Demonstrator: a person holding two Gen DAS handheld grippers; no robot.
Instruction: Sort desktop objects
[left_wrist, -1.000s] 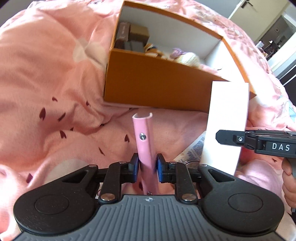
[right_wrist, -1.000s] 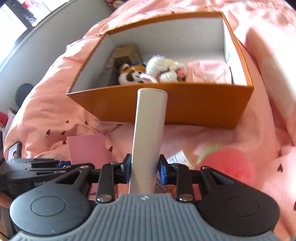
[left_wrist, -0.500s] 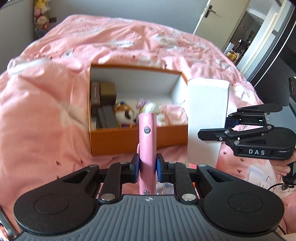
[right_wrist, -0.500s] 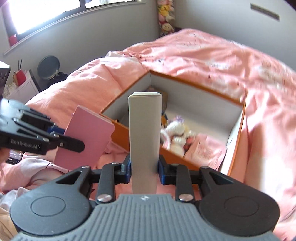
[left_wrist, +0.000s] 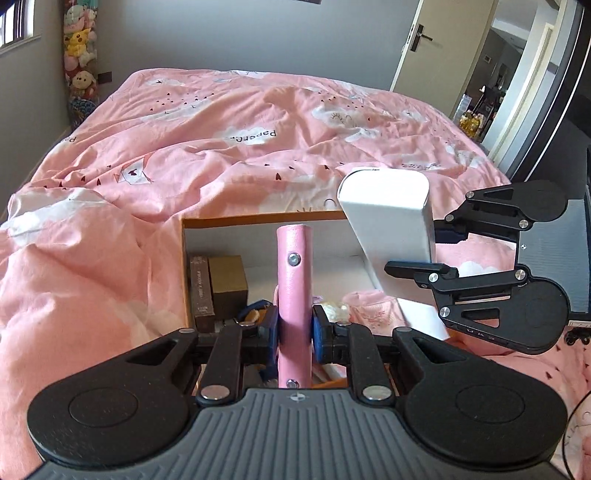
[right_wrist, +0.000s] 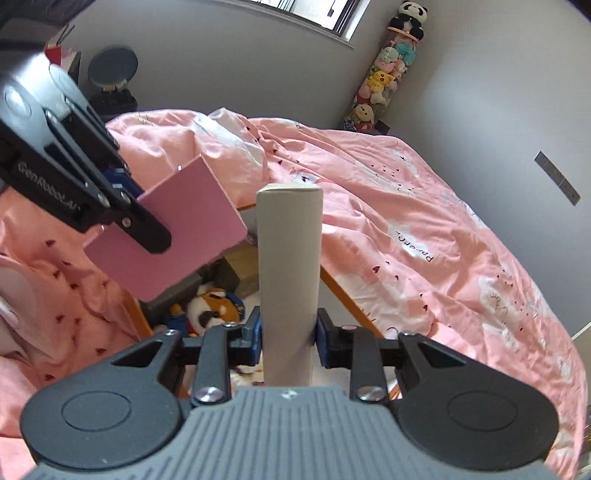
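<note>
Jaws of the left gripper (left_wrist: 294, 326) are clenched on a slim pink case (left_wrist: 294, 284) with metal snaps, held upright and seen edge-on over the near part of the orange storage box (left_wrist: 258, 218). From the right wrist view the same case shows its broad flat face, tilted, with the left gripper coming in from the upper left. To the right, the right gripper (right_wrist: 290, 338) grasps a white rectangular box (right_wrist: 289, 266) by its narrow sides; in the left view this box leans over the orange box's right end, pinched between black fingers (left_wrist: 417, 266) from the side.

Inside the orange box lie brown cartons (left_wrist: 218, 284) at the left, a plush tiger (right_wrist: 212, 306) (orange, white and black) and a pink cloth bundle (left_wrist: 369, 306). It sits on a bed with a rumpled pink quilt (left_wrist: 221, 155) printed with clouds and small hearts. Grey walls surround the bed, a tall column of plush toys (right_wrist: 384, 74) stands in the corner, and a door (left_wrist: 413, 44) is open at the far right.
</note>
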